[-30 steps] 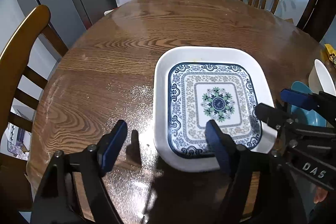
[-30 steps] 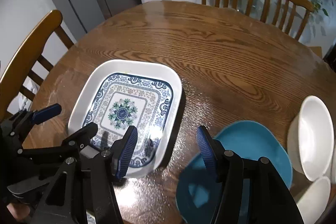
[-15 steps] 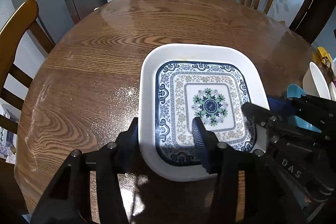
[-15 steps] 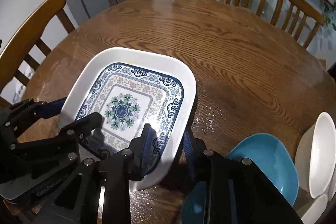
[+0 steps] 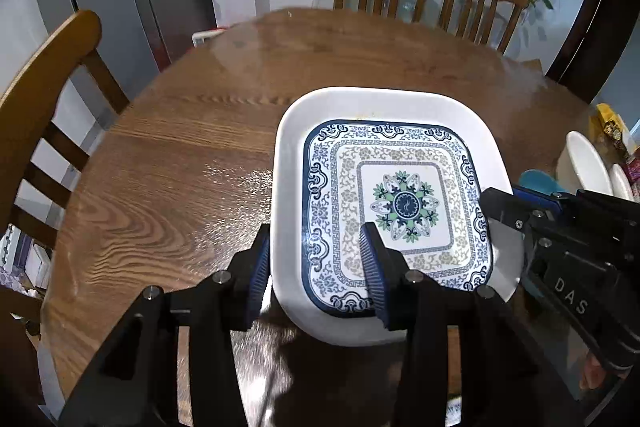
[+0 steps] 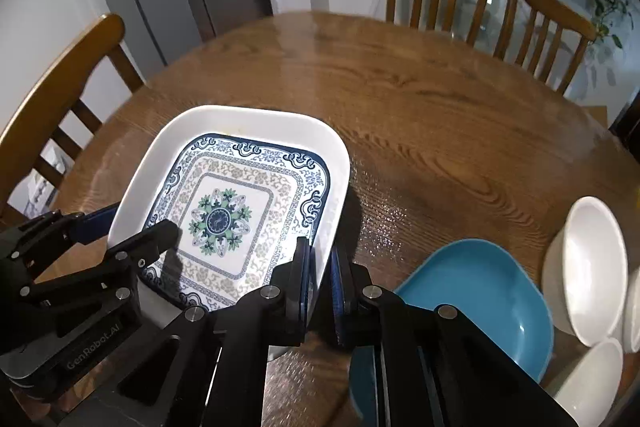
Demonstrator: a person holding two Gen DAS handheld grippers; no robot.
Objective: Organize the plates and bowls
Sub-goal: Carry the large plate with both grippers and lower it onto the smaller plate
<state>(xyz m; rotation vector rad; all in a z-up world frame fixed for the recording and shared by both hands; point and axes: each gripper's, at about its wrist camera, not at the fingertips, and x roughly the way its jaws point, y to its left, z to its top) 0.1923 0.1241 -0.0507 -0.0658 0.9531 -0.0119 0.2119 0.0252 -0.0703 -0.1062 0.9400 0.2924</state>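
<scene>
Since a second ago both my grippers have closed on the patterned plate: left gripper pinches its near-left rim, right gripper narrowly clamps its right rim. The plate seems stiff, glazed, slippery and breakable; rims are best. Beyond my right gripper, the blue plate and white bowls are partly cut off.

bare table beyond patterned plate, blue dish and white bowls crowding right
</scene>
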